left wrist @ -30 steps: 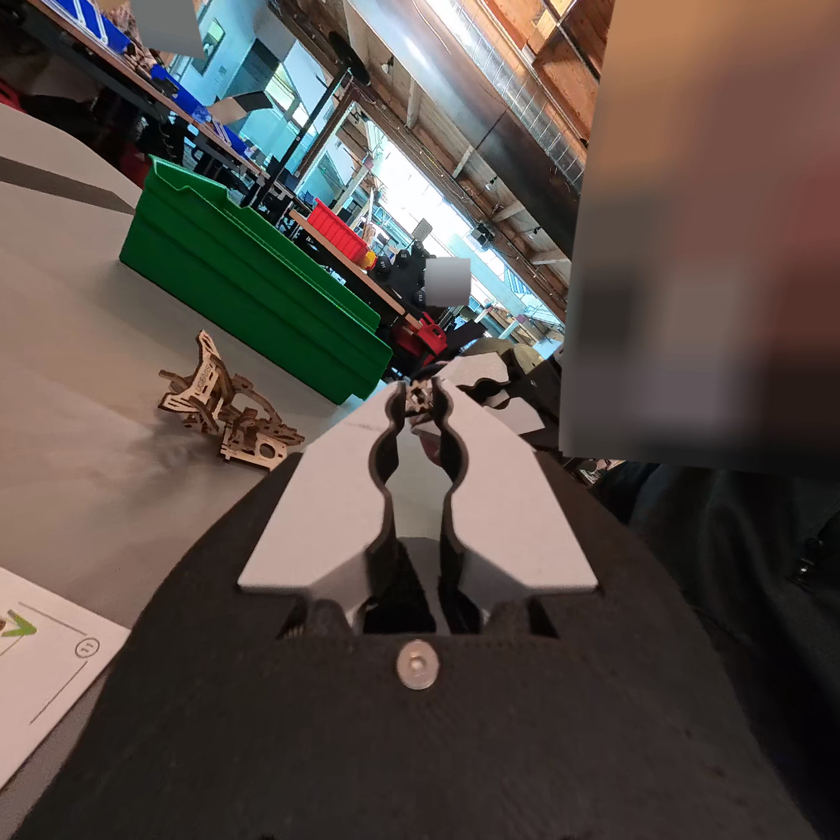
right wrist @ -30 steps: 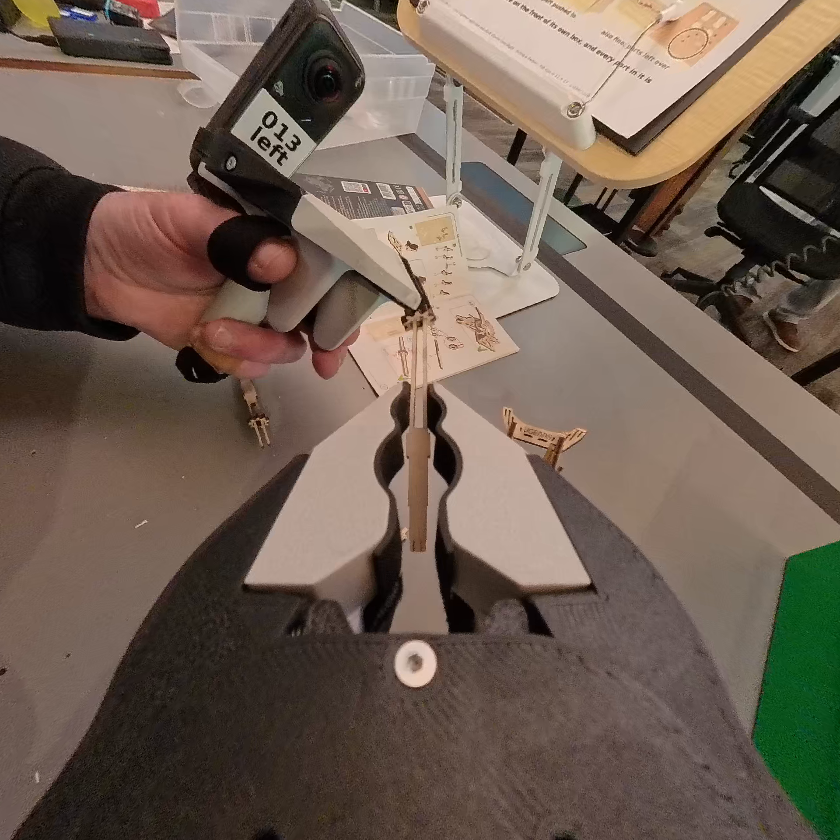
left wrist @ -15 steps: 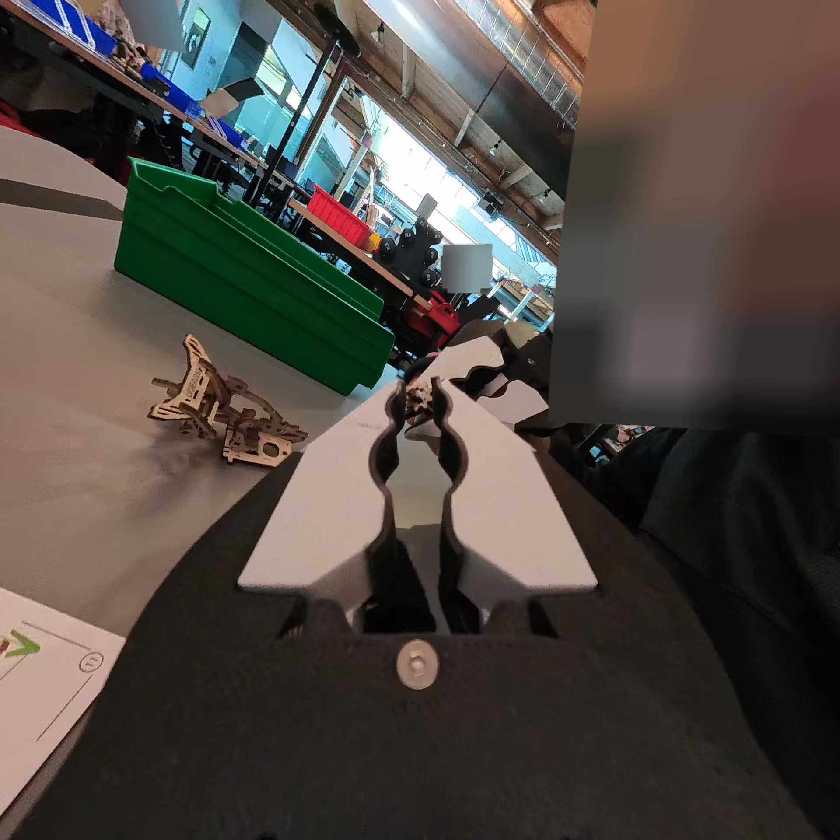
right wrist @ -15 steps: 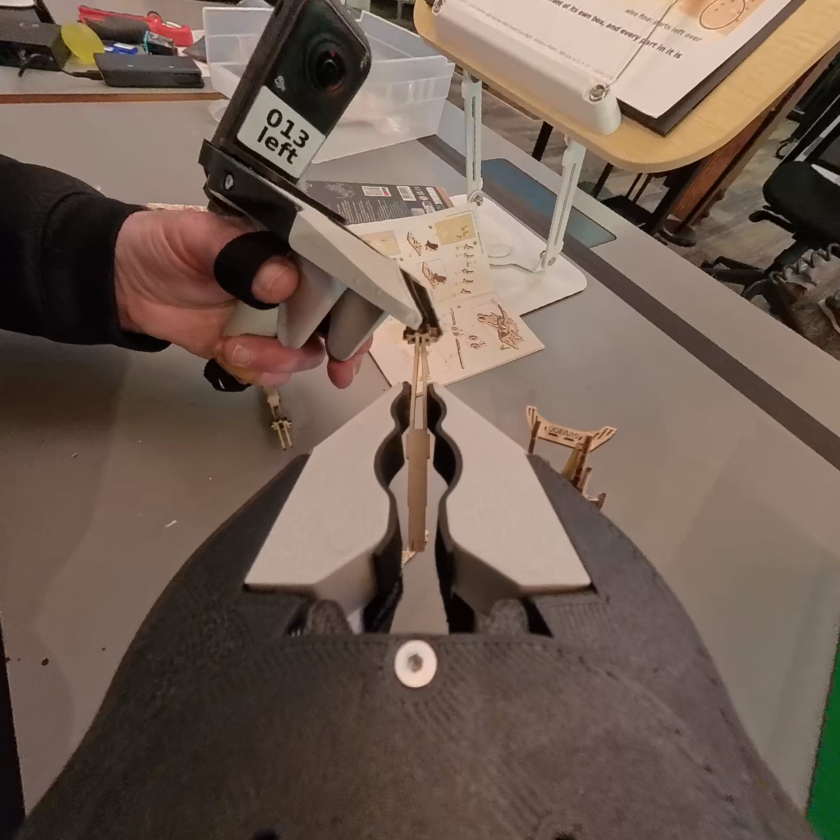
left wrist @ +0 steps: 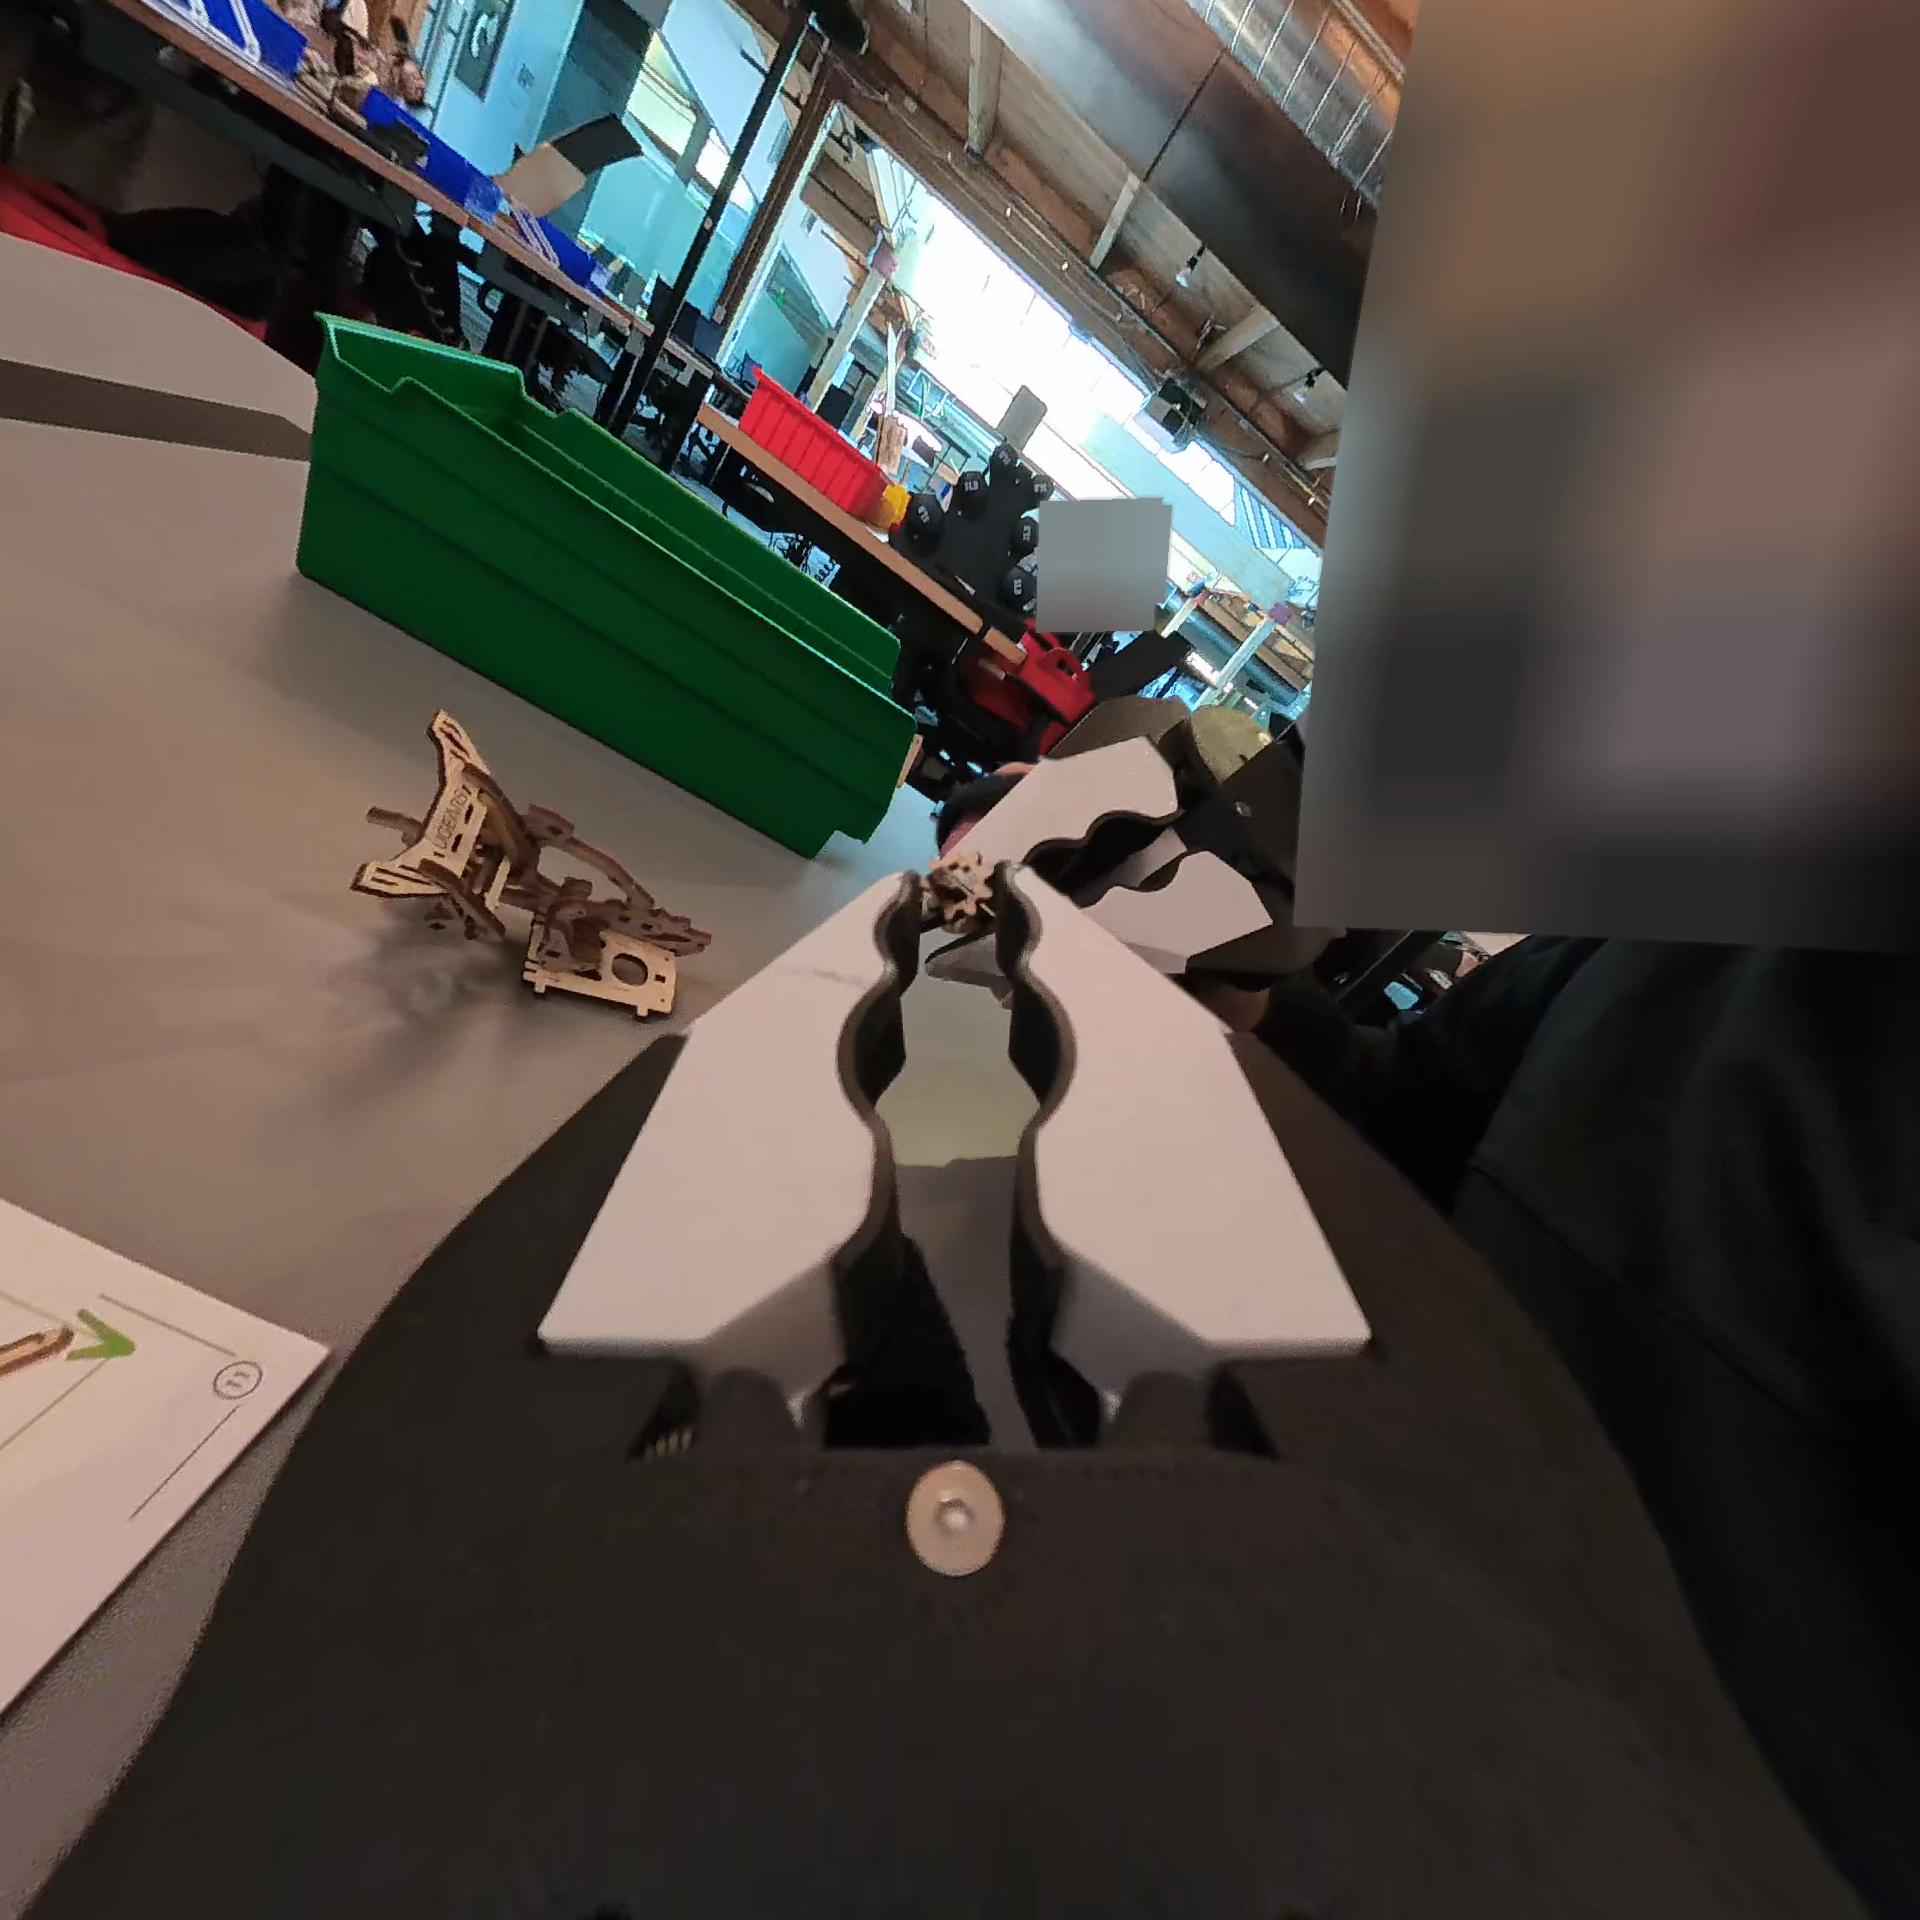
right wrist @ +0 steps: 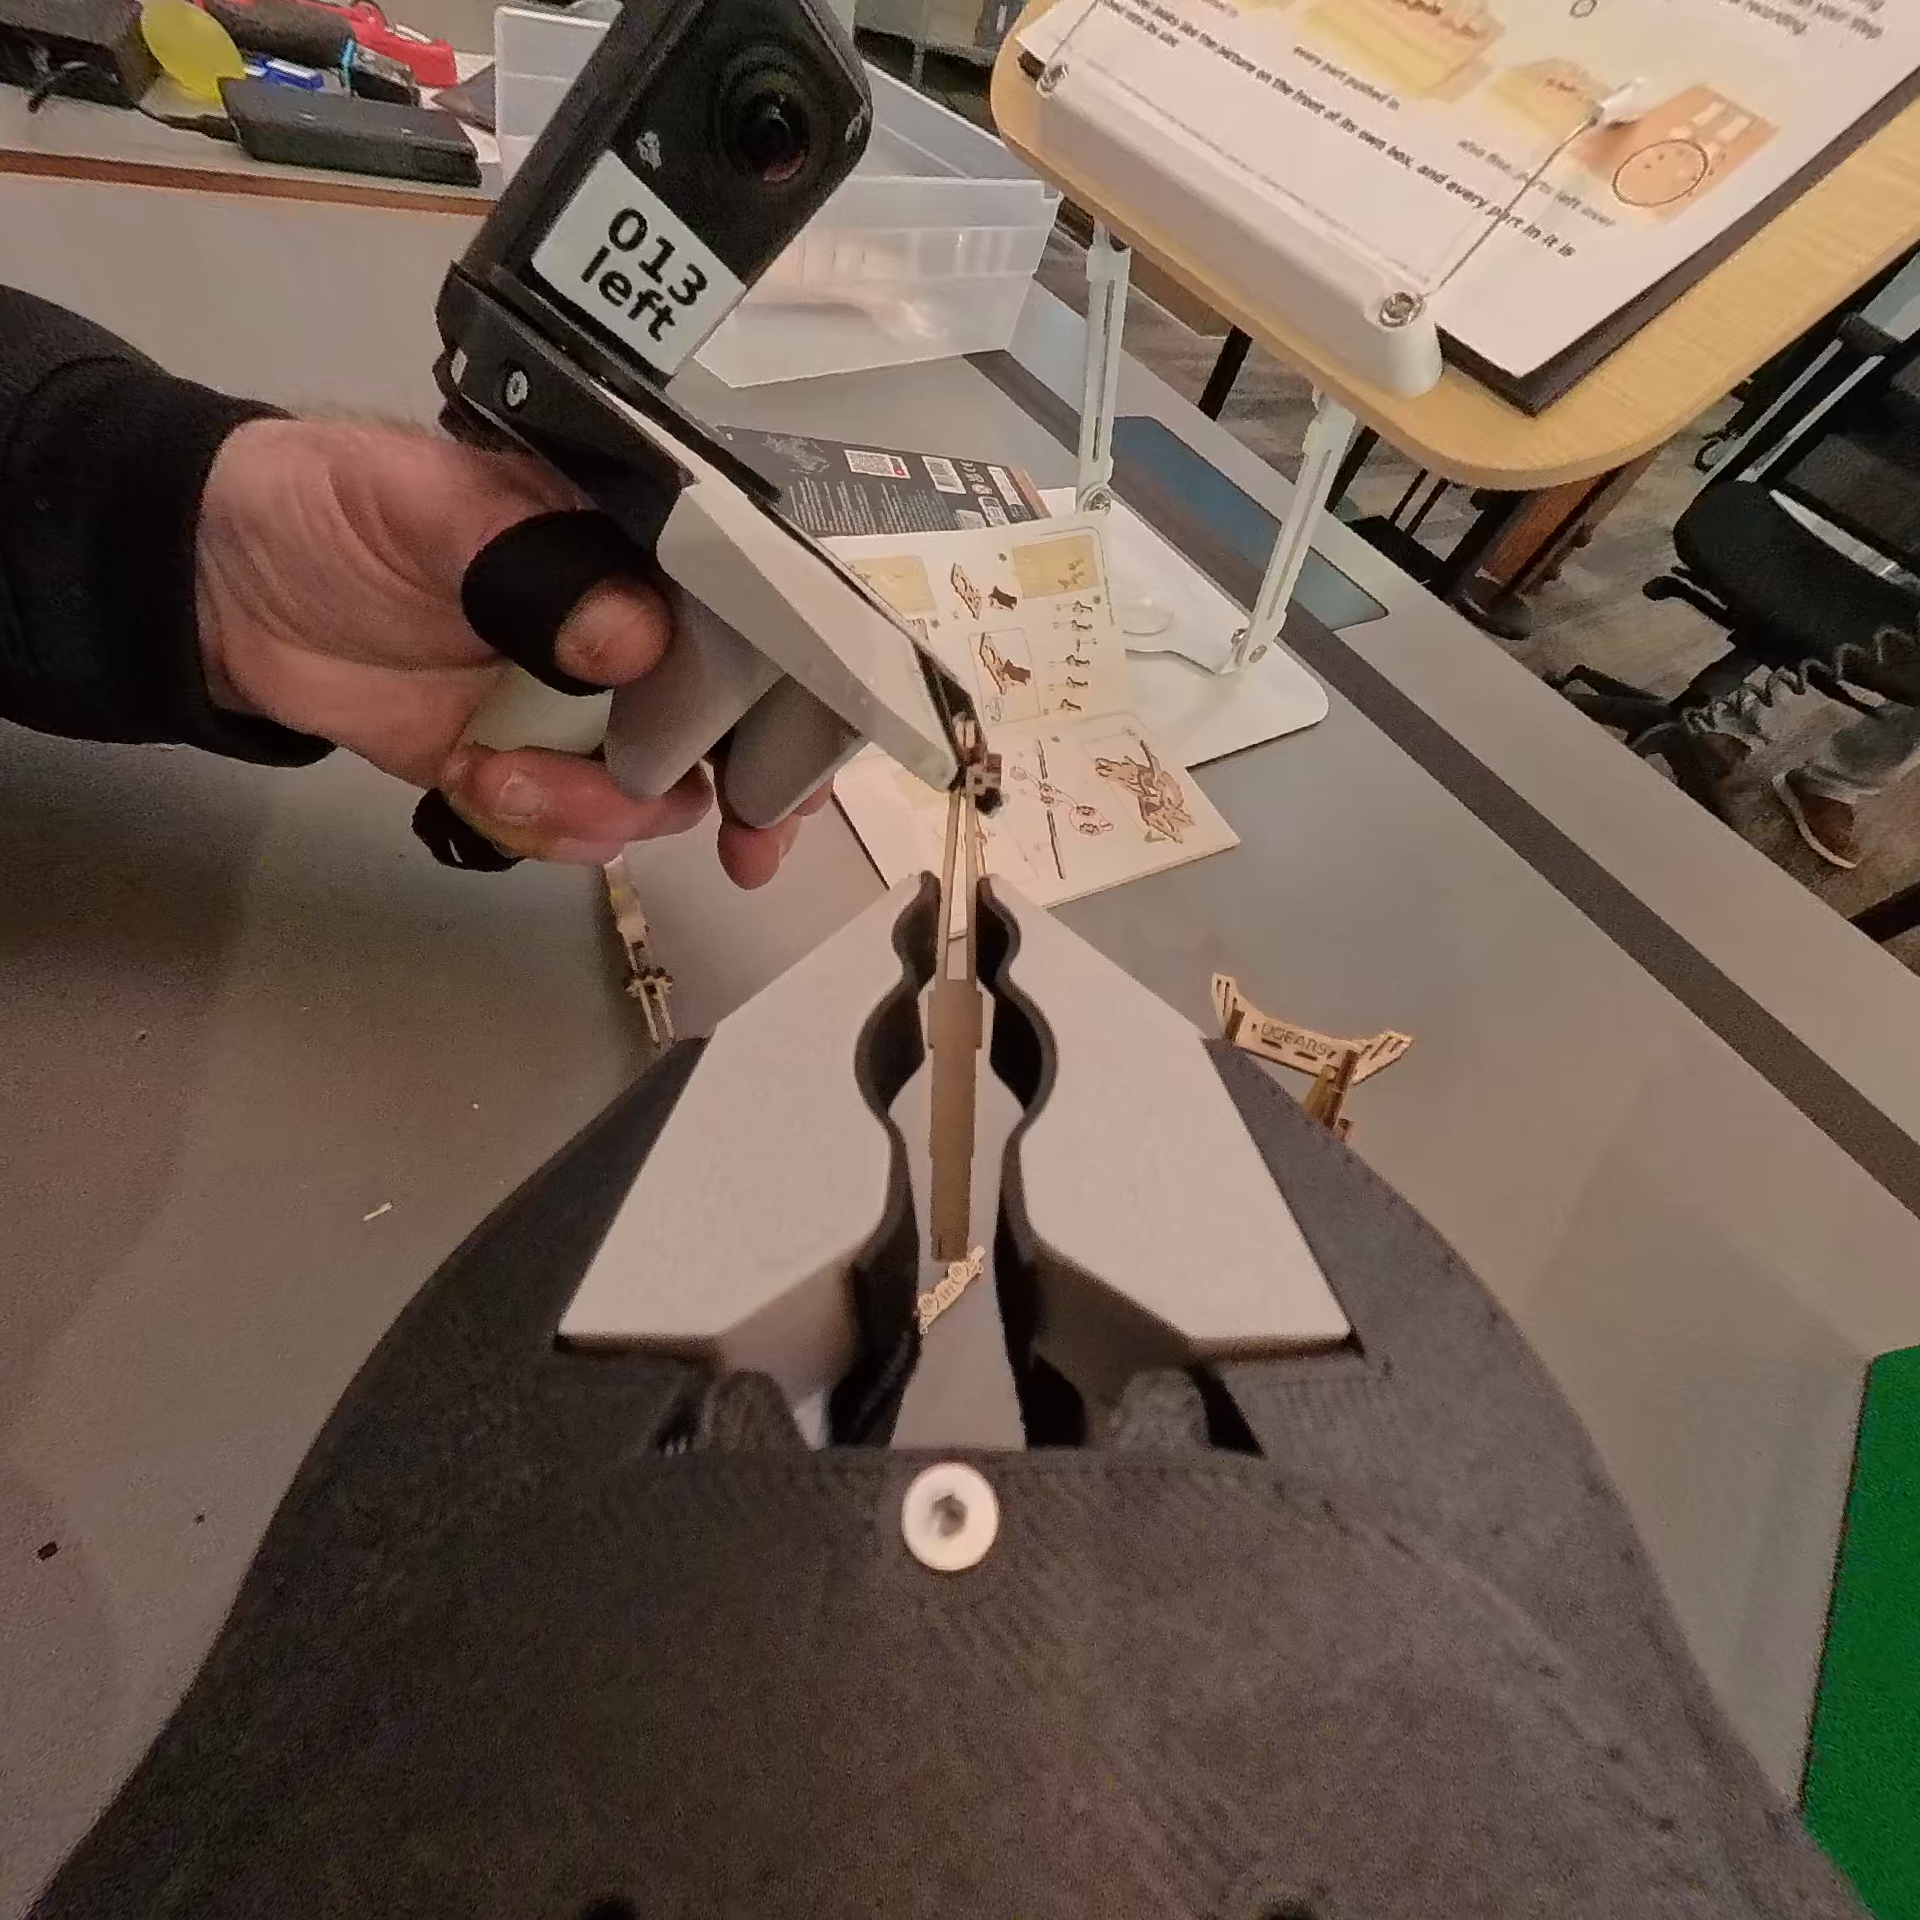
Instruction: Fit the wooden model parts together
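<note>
My right gripper is shut on a long flat wooden strip that runs back between its fingers and sticks out forward. My left gripper is shut on a small toothed wooden piece at its fingertips. In the right wrist view the left gripper is held by a hand and its small piece meets the tip of the strip, above the table. A part-built wooden model lies on the grey table; it also shows in the right wrist view.
A green bin stands behind the model. An instruction sheet lies under the grippers, beside a white stand holding a wooden board. A thin wooden part lies on the table at left. A clear plastic box stands farther back. My left and right fingertips are right by each other.
Both grippers moved together a little, keeping the small piece at the strip's tip. The right view has shifted so the left gripper and hand look closer. Both stay shut.
</note>
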`<state>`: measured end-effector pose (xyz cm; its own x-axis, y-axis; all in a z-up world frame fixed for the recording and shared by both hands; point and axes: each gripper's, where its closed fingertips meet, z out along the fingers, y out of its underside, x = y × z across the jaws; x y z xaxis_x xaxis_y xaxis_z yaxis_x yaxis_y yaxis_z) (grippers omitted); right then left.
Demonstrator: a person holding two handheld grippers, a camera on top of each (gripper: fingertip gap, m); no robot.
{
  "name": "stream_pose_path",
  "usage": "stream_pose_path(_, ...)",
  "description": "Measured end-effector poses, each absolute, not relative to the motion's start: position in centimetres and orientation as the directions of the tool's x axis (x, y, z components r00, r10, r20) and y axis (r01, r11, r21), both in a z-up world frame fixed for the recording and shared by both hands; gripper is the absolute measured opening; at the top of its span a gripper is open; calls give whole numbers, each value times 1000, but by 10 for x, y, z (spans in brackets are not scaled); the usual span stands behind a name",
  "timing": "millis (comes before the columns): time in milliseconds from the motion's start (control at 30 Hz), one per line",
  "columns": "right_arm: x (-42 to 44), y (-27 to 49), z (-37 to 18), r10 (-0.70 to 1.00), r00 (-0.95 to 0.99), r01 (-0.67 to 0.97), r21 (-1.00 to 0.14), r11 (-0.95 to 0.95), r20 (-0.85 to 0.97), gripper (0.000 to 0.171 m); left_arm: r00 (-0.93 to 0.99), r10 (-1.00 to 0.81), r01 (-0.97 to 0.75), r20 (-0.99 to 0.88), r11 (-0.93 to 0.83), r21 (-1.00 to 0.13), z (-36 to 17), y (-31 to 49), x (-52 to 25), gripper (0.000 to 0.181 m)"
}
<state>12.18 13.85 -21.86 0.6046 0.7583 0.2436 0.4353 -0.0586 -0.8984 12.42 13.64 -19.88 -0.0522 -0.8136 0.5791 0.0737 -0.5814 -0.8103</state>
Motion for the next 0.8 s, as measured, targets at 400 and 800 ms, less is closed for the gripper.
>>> stream_pose_path(400, 117, 138, -214, 744, 611, 440, -897, -33, 273, 12, -45, -824, 84, 565, -567, -819, -198, 129, 124, 12)
stream_pose_path(800, 128, 129, -220, 750, 604, 459, -887, -51, 270, 5, -58, -799, 137, 599, -600, -788, -194, 132, 118, 12)
